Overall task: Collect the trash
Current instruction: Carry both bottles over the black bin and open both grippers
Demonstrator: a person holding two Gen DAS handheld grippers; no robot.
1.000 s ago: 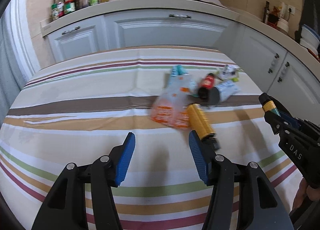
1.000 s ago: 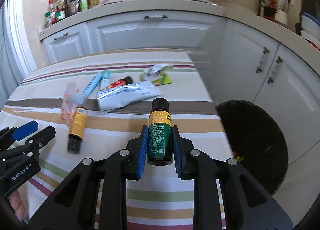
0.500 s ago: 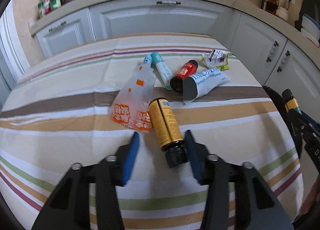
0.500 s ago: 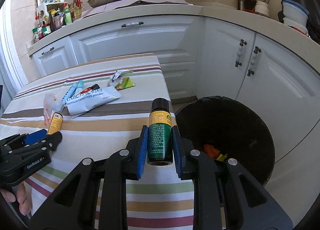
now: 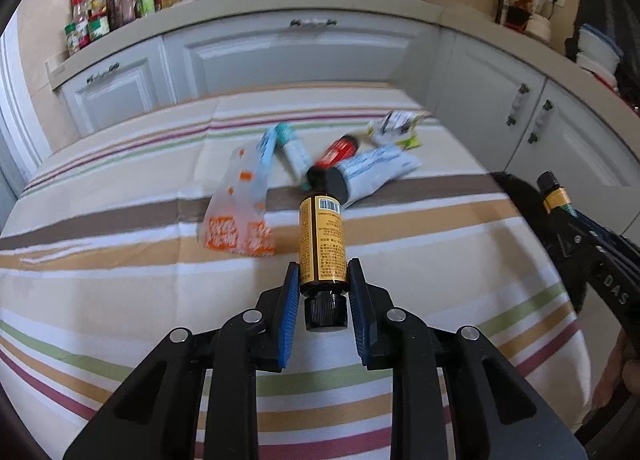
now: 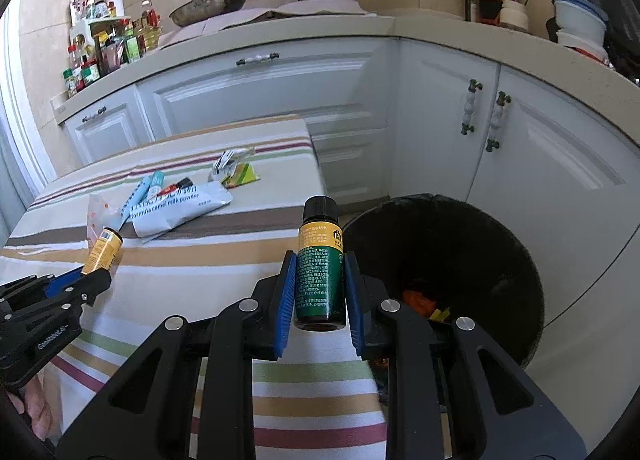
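The left gripper (image 5: 323, 292) is closing its jaws on the yellow bottle (image 5: 322, 244), which lies between the 2 blue pads with its black cap toward the camera. The pads sit against the label just above the cap, so the grip looks nearly made. To finish well, I would let the pads seat fully on the straight label, not the narrower cap, before lifting, and raise it clear of the orange-print bag (image 5: 239, 216) just left of the bottle.

The right gripper (image 6: 320, 286) is clamped on the green bottle (image 6: 320, 276), cap up, just left of the black bin (image 6: 516, 260), not yet over its mouth.

Beyond the yellow bottle on the striped tablecloth (image 5: 120, 272) lie a red-label bottle (image 5: 334, 156), a milk powder sachet (image 5: 376, 170), a teal tube (image 5: 294, 148) and a small wrapper (image 5: 394, 126), near one another.
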